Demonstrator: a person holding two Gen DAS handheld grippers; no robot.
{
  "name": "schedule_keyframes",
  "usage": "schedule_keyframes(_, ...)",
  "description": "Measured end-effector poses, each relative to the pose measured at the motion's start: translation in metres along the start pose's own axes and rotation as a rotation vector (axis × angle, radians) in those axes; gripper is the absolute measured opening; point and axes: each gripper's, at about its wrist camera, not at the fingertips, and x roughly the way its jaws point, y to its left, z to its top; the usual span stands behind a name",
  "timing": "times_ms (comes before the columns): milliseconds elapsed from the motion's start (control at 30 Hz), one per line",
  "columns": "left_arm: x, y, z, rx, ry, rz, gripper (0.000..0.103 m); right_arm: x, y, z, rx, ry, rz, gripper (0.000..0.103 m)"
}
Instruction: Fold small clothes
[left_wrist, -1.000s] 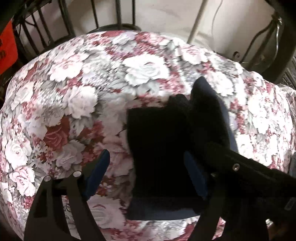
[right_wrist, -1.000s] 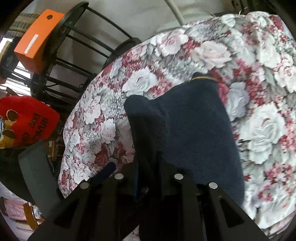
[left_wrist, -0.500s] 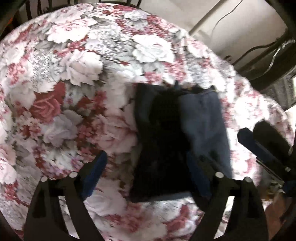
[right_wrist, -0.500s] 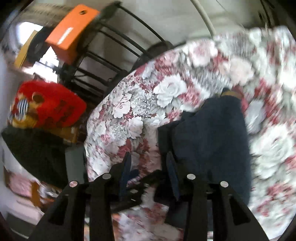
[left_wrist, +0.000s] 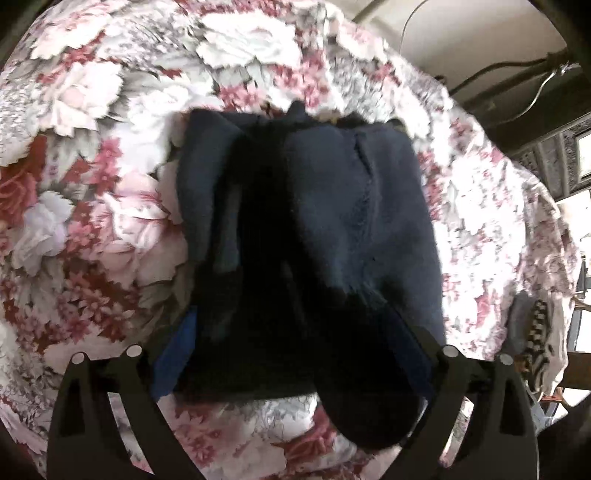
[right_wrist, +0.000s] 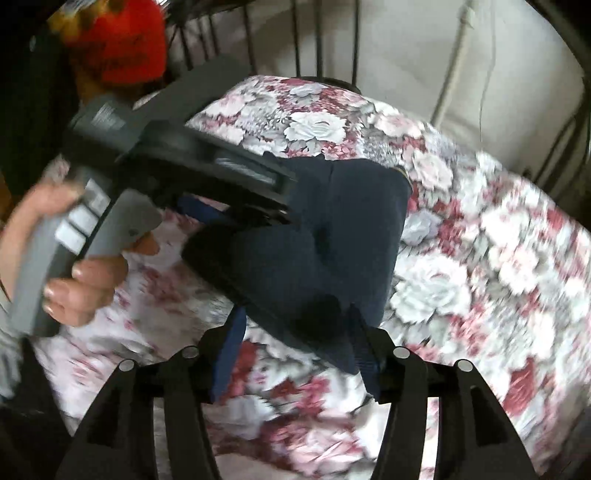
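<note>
A flowered cloth (left_wrist: 110, 221) covers the table. On it lies the folded navy garment (left_wrist: 332, 221). The left gripper (left_wrist: 291, 343) stands wide over its near edge; the right gripper (right_wrist: 299, 350), also wide, seems to straddle a corner.

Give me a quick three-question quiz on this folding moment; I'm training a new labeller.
1. True or false: the navy garment lies on a floral cloth.
2. The left tongs are: A) shut on the garment; B) open, one finger on each side of the garment; C) out of view.
3. Fill in: in the right wrist view, the soft item at the upper left, beyond the cloth, is coloured ___.

Key: 1 true; 2 B; 3 red.
</note>
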Motion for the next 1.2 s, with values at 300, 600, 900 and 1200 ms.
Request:
schedule_keyframes(300, -0.008, -0.002, 0.010, 0.011, -0.079, 0.017, 0.041, 0.022, 0.028, 0.013, -0.196, -0.094, -0.153, 0.015)
schedule_keyframes(600, -0.048, 0.025, 0.006, 0.005, -0.170, -0.041, 0.009, 0.019, 0.026, 0.039, 0.032, -0.106, 0.017, 0.011)
schedule_keyframes(900, -0.039, 0.064, 0.007, -0.087, -0.138, 0.057, 0.008, 0.087, 0.051, 0.022, 0.001, 0.044, 0.067, 0.011)
schedule_keyframes(1200, -0.023, 0.013, 0.000, 0.090, -0.093, 0.068, 0.057, 0.069, 0.029, 0.018, 0.030, 0.048, 0.141, 0.017)
